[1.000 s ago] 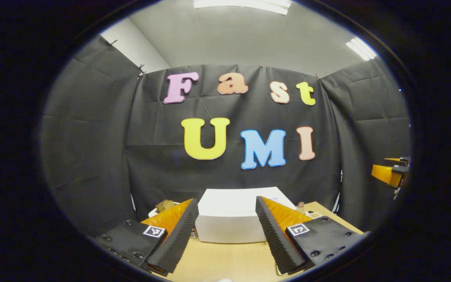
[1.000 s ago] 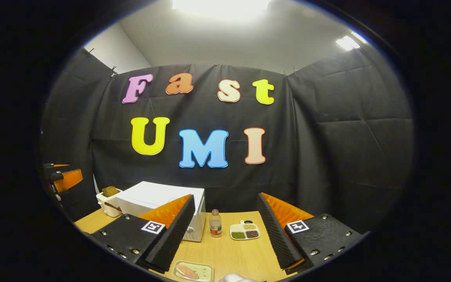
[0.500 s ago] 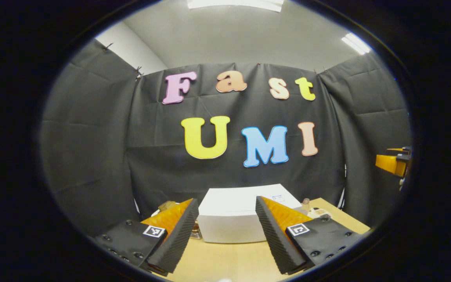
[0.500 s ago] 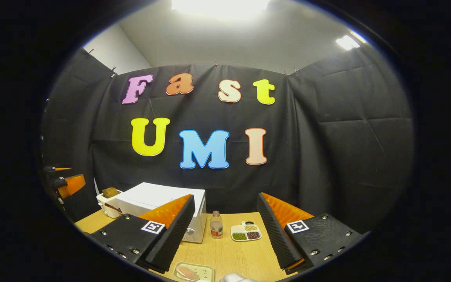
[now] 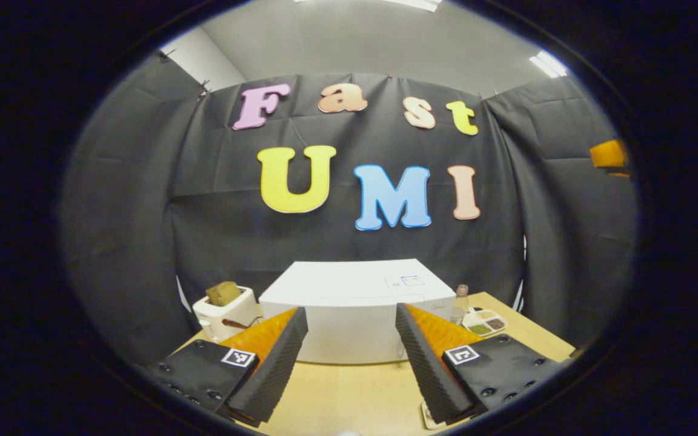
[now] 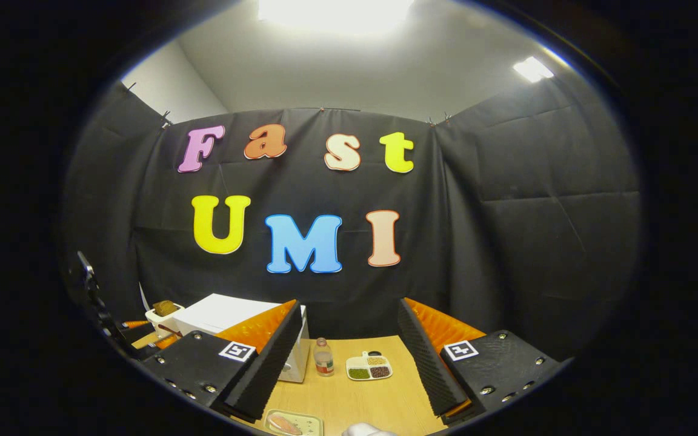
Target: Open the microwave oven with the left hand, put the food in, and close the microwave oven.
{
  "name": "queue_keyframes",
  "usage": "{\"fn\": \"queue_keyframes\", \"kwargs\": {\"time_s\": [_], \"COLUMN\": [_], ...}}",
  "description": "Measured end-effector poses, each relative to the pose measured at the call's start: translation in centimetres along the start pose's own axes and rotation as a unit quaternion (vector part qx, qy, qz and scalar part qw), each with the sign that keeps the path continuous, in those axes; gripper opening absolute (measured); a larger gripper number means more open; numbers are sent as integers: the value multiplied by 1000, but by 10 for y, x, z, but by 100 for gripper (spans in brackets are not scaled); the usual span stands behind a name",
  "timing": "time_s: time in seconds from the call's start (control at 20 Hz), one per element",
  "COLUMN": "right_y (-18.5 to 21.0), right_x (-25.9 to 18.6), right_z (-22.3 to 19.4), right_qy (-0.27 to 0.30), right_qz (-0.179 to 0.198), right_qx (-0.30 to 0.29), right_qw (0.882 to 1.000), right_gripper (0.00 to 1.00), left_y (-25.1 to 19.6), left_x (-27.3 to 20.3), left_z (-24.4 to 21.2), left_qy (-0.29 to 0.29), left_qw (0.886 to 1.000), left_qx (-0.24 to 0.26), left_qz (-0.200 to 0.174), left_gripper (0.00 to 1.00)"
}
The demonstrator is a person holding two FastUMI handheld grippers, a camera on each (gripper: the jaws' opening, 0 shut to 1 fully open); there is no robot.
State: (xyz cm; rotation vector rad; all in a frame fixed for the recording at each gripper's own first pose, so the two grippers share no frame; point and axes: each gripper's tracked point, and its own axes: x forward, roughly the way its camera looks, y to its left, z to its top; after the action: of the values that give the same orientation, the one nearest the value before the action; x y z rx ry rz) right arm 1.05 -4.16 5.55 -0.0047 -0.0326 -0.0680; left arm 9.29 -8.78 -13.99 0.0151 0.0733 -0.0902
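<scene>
The left gripper, fingers spread and empty, faces the boxy white microwave oven straight ahead across the wooden table. The approach looks underway; next comes reaching the door. The right gripper, also spread, hovers above the food tray.

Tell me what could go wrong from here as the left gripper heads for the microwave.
The left gripper hovers open facing the closed microwave; the toaster stands close beside it and could get bumped. On the other side, the small bottle near the microwave might tip if the door swings that way.
</scene>
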Motion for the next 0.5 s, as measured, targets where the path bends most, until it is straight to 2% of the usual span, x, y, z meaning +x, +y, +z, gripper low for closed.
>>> {"fn": "queue_keyframes", "kwargs": {"time_s": [0.25, 0.5], "right_y": [-17, -43], "right_x": [-5, -19], "right_z": [8, 1], "right_qy": [9, 29], "right_qz": [-19, -53], "right_qx": [-11, -37], "right_qw": [1000, 998], "right_gripper": [97, 97], "left_y": [-59, -94], "left_x": [45, 114], "left_z": [-60, -103], "left_qy": [0, 10], "left_qw": [999, 998], "left_qx": [27, 38], "left_qz": [-45, -50], "left_gripper": [98, 97]}}
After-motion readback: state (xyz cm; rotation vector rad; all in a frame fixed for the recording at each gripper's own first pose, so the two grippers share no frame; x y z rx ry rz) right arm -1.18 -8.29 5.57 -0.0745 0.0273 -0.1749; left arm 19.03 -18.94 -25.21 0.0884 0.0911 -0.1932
